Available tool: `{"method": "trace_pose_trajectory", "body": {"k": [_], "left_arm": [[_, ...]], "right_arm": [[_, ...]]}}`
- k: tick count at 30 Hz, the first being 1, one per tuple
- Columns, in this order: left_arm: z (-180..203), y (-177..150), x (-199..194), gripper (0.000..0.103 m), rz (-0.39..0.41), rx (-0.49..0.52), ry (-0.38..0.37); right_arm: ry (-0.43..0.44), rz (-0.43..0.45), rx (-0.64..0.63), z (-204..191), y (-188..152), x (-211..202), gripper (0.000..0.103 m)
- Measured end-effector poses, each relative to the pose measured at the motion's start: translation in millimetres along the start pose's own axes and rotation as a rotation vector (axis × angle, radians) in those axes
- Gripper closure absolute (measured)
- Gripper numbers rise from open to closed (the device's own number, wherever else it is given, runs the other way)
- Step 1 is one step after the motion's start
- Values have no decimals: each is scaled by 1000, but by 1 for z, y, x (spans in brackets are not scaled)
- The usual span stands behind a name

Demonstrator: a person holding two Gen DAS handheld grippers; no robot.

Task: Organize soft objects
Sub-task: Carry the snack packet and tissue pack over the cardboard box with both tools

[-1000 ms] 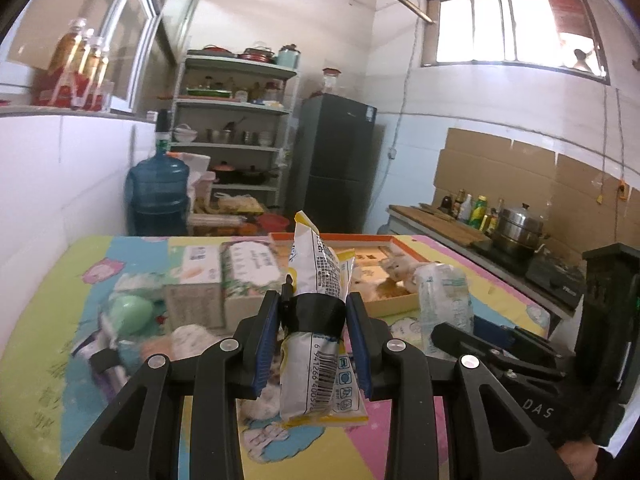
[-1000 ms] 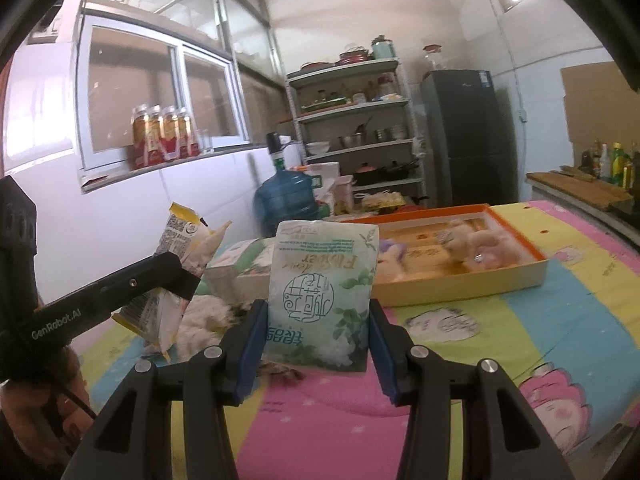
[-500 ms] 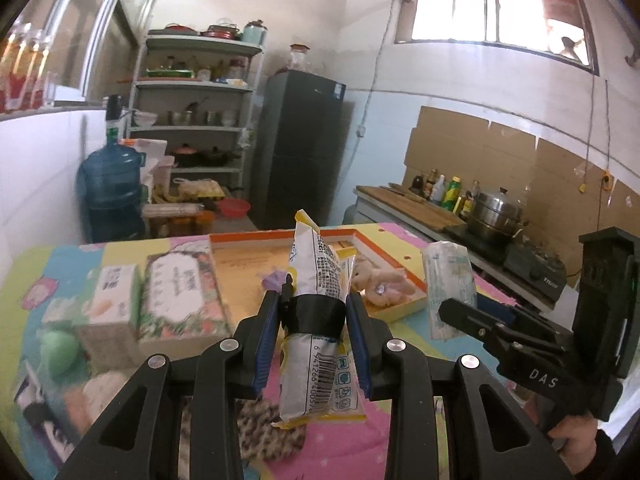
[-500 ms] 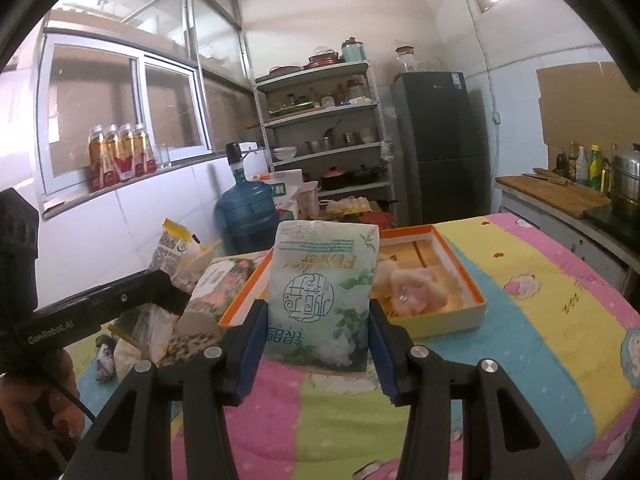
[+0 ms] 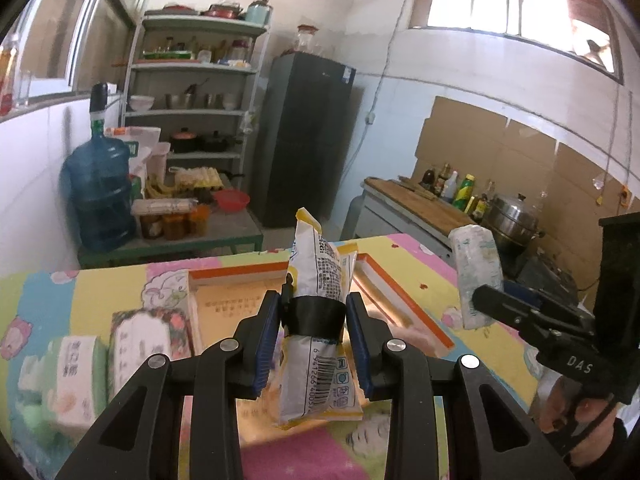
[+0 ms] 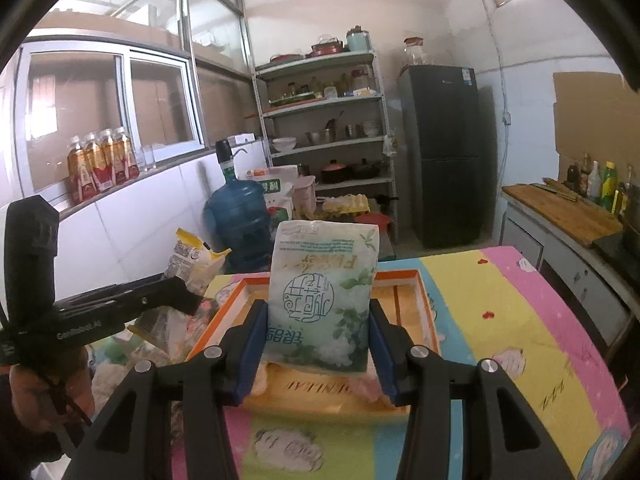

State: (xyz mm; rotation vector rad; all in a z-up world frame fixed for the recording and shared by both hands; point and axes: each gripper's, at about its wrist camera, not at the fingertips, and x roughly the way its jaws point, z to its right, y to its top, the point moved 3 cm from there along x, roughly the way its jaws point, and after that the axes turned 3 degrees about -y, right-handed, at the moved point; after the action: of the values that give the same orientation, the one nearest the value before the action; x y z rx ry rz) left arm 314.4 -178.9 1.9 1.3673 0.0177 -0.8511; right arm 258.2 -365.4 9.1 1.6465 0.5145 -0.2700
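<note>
Looking along the left gripper [image 5: 314, 346]: clamped on a yellow-and-white snack bag [image 5: 320, 320], blue pads pressing a black band around its middle. Bag upright, top edge toward 12 o'clock, barcode end hanging below the fingers. Behind it, toward 12 o'clock, an orange-rimmed tray [image 5: 404, 300] on the counter [image 5: 472, 280], which wears a bright cartoon-print cover. At 9 o'clock, two boxed tissue packs lying side by side: a floral one [image 5: 148, 340] nearer the tray, a green-and-white one [image 5: 72, 376] beyond it. At 3 o'clock, the right gripper [image 5: 484, 304], seen from the side, closed on a white tissue pack [image 5: 476, 276] held upright above the counter. Farther back: a blue water jug [image 5: 100, 192] at 10 o'clock, a metal shelf [image 5: 192, 96] and a dark fridge [image 5: 304, 140] near 12 o'clock.

Looking along the right gripper [image 6: 318, 340]: clamped on the tissue pack [image 6: 322, 296], one blue pad on each side edge, green floral print facing the camera, lettering upside down. Pack upright, raised over the near end of the tray [image 6: 424, 304]; something pale and soft lying in the tray just beneath, too blurred to name. At 9 o'clock, the left gripper [image 6: 188, 298] from the side, gripping the snack bag [image 6: 192, 260], held over the counter's [image 6: 520, 320] left edge. Jug [image 6: 238, 216] at 11 o'clock; shelf [image 6: 324, 108] and fridge [image 6: 444, 152] toward 12 and 1 o'clock.
</note>
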Motion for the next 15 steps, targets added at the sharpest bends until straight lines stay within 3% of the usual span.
{"method": "trace_pose_trajectory", "body": {"k": [7, 15], "left_arm": [[-10, 25, 61, 69, -67, -43, 16], [-16, 30, 123, 69, -144, -133, -6]], "right_arm": [[-13, -84, -8, 24, 23, 50, 54], [-15, -171, 17, 48, 23, 108, 54]]}}
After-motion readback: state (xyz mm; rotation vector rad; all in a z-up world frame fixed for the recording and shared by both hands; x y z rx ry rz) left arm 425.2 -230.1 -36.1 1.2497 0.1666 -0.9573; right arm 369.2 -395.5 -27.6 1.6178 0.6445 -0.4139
